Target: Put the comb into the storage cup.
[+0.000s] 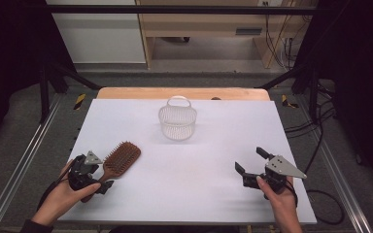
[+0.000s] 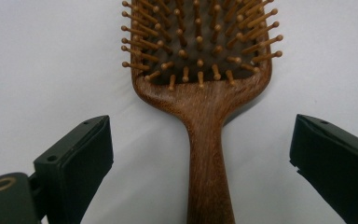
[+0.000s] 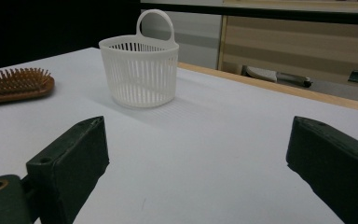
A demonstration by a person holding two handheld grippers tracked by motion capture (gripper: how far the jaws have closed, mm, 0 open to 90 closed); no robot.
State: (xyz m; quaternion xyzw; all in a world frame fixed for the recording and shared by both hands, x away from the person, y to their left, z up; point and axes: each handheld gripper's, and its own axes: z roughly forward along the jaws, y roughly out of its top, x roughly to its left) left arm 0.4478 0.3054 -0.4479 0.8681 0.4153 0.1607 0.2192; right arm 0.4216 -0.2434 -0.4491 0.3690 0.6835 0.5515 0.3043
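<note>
Standing empty: basket [image 1: 177, 122]; hairbrush [image 2: 205, 93] handle between spread left tool [image 2: 200, 154]; right tool [image 3: 196, 154] agape.

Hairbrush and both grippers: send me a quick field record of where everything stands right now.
hairbrush: lies flat on the white table, bristles up, handle toward the person
left gripper: jaws open, one on each side of the brush handle, pads not touching it
right gripper: jaws open, nothing between them, at the table's near right
basket: white, slatted, upright at the middle of the far side, apart from the brush
basket contents: cannot tell
</note>
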